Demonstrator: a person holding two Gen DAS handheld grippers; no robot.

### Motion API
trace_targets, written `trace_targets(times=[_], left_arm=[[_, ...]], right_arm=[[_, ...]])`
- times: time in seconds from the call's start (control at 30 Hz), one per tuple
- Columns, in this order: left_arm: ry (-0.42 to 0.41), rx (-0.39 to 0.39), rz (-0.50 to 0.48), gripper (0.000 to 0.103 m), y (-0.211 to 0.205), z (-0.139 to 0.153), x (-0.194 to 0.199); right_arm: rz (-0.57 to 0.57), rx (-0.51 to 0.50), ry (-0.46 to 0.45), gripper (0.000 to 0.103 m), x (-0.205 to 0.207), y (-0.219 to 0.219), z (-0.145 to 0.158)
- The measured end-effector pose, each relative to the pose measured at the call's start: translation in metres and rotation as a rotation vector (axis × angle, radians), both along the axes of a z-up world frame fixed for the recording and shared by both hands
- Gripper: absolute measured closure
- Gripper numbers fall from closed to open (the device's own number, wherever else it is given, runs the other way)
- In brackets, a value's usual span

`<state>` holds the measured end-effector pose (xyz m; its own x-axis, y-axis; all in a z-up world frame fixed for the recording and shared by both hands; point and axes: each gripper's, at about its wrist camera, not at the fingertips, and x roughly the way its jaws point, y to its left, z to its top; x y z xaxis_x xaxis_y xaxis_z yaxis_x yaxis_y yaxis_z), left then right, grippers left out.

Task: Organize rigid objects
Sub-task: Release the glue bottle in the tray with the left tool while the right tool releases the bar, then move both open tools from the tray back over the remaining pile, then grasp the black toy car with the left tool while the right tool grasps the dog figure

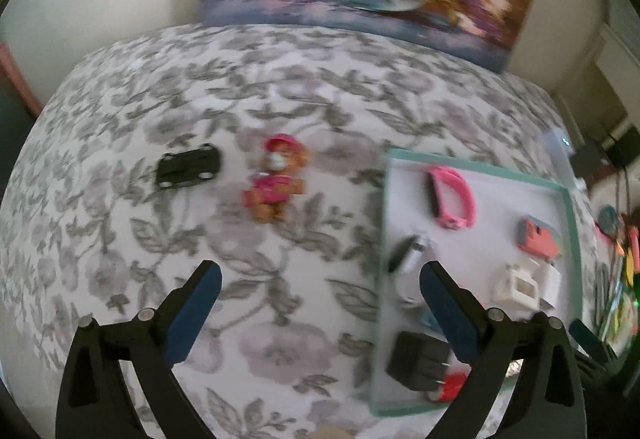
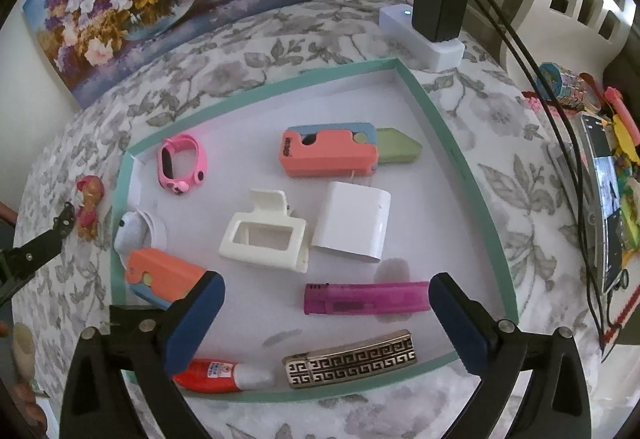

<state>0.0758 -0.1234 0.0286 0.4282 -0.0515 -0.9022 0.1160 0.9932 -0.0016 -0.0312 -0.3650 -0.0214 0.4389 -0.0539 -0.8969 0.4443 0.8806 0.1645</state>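
Two grippers, both spread wide and empty. Right gripper (image 2: 326,305) poised over the shallow green-rimmed tray (image 2: 460,143); magenta lighter (image 2: 366,298) lying crosswise inside the tray, right between the blue pads (image 2: 196,315), one end almost at the right-hand pad but untouched. Just nearer than the lighter, inside the tray's near rim: patterned metal clip (image 2: 352,358) and red-and-white tube (image 2: 224,379). Farther into the tray: white hair claw (image 2: 266,237), white charger block (image 2: 352,227), coral folding knife (image 2: 330,153), pink watch (image 2: 182,164), second coral piece (image 2: 164,271) beside the left-hand pad.

Left gripper (image 1: 320,313) over the floral cloth (image 1: 260,99) just left of the tray (image 1: 472,164), its right-hand finger overlapping the tray's left rim. Left of the tray, well beyond the fingers: small bear figure (image 1: 276,179), then black toy car (image 1: 188,166). Nothing between those fingers but cloth.
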Motion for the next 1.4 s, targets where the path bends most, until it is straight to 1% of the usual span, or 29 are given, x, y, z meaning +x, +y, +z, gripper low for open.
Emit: trace_targets(times=[0.2, 0.37, 0.8, 1.07, 1.27, 1.33, 1.4], left_arm=[[-0.010, 0.003, 0.109, 0.004, 0.039, 0.001, 0.014], [-0.018, -0.011, 0.175, 0.004, 0.067, 0.001, 0.023], [-0.022, -0.035, 0.289, 0.004, 0.128, 0.004, 0.043], [-0.026, -0.068, 0.342, 0.004, 0.168, 0.002, 0.056], [-0.009, -0.109, 0.367, 0.004, 0.187, -0.007, 0.074], [-0.005, -0.114, 0.366, 0.004, 0.189, -0.011, 0.081], [0.003, -0.119, 0.362, 0.004, 0.189, -0.016, 0.088]], right_arm=[[0.007, 0.004, -0.028, 0.000, 0.003, 0.009, 0.007], [0.045, -0.015, -0.042, 0.000, 0.011, 0.024, 0.013], [0.142, -0.072, -0.061, 0.000, 0.037, 0.075, 0.027], [0.195, -0.064, -0.092, 0.000, 0.065, 0.112, 0.037], [0.295, -0.081, -0.148, 0.000, 0.099, 0.160, 0.049], [0.344, -0.096, -0.154, 0.000, 0.112, 0.178, 0.047], [0.392, -0.117, -0.142, 0.000, 0.124, 0.197, 0.041]])
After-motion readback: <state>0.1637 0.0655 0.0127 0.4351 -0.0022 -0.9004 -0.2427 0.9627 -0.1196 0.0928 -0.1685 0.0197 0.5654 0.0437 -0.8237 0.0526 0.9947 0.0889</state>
